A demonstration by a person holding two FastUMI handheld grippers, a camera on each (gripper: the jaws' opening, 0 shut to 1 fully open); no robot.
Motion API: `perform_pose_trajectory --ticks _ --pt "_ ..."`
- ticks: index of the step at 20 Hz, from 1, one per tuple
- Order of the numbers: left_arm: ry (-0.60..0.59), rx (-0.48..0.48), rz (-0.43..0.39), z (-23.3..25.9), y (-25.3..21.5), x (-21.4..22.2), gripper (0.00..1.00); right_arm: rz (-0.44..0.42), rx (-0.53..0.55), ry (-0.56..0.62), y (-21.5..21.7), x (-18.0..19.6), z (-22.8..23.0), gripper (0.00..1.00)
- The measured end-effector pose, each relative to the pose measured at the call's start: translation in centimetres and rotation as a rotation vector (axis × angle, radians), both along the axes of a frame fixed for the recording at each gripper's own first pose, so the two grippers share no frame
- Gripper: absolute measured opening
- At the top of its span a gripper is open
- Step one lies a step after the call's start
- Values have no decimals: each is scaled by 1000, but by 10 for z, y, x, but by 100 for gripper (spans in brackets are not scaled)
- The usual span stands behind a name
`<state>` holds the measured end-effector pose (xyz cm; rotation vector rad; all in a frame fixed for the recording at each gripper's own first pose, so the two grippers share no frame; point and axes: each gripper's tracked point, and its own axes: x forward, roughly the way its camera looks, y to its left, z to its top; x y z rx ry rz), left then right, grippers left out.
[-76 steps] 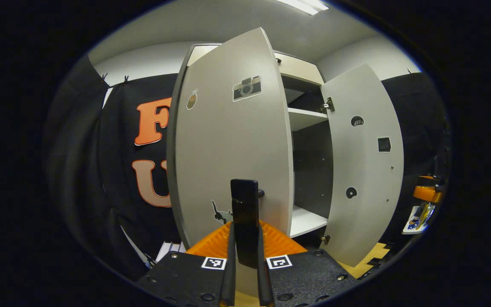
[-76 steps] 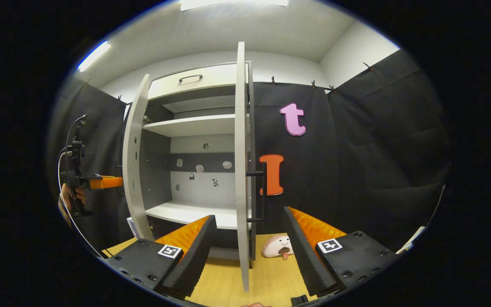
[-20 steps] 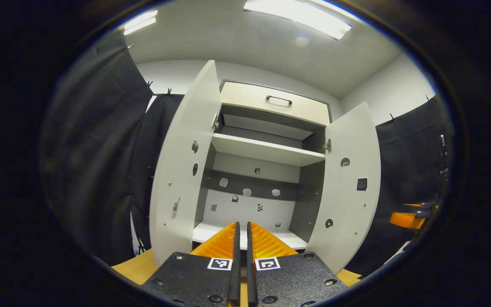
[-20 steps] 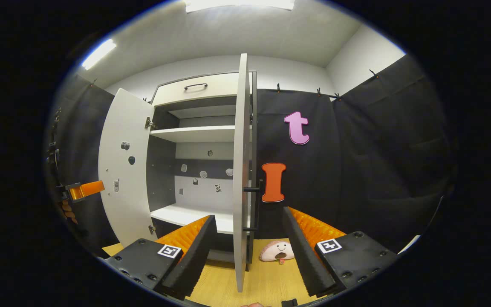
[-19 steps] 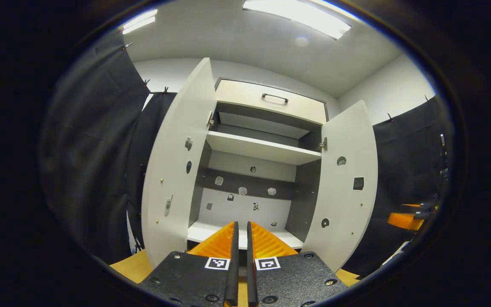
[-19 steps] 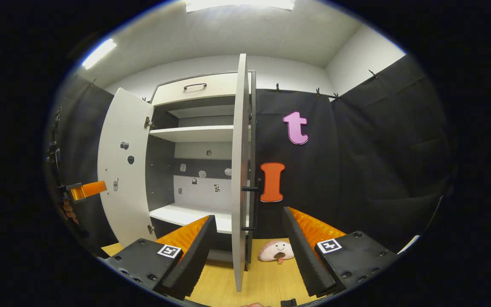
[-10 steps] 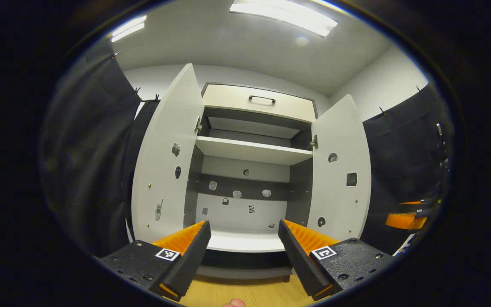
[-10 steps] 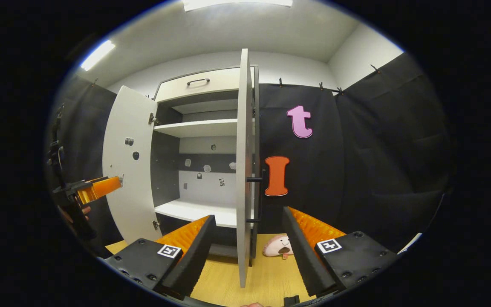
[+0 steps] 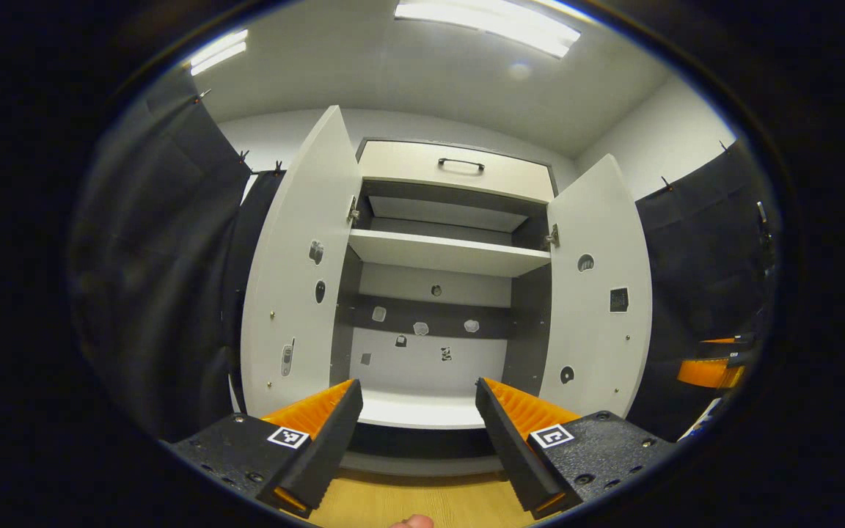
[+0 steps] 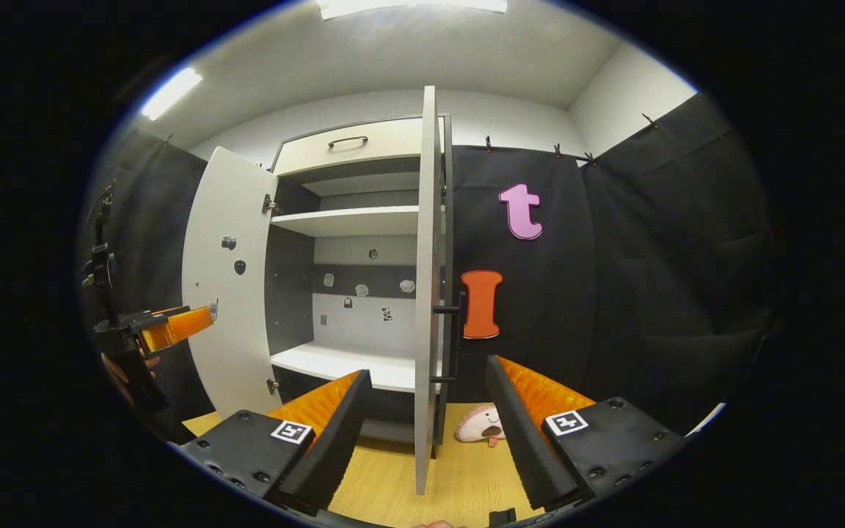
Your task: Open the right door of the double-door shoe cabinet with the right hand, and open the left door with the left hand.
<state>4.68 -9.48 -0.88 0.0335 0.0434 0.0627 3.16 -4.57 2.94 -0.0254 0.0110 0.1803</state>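
Standing wide open, both doors of the cabinet [image 9: 437, 220] suggest the task is essentially done. Left door [image 9: 294, 293] and right door [image 9: 595, 293] are flat, matte white panels swung clear of bare shelves. Left tool [image 9: 415, 433] has its ridged orange fingers spread apart, gripping nothing. Right tool [image 10: 430, 433] is likewise spread, straddling the right door's edge [image 10: 426, 293] without touching, likely just released.

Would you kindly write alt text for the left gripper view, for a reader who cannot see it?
A shoe cabinet stands with its left door and right door both swung wide, showing a white shelf inside. The left gripper is open in the foreground, touching neither door.
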Motion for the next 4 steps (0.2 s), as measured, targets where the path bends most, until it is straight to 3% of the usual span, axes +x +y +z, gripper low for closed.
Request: perform_pose_trajectory --ticks 3,4 --pt "-3 7 -6 0 -1 1 94 -2 12 -7 0 -1 3 100" --pt "-3 8 -8 0 -2 1 94 -4 15 -10 0 -1 4 94"
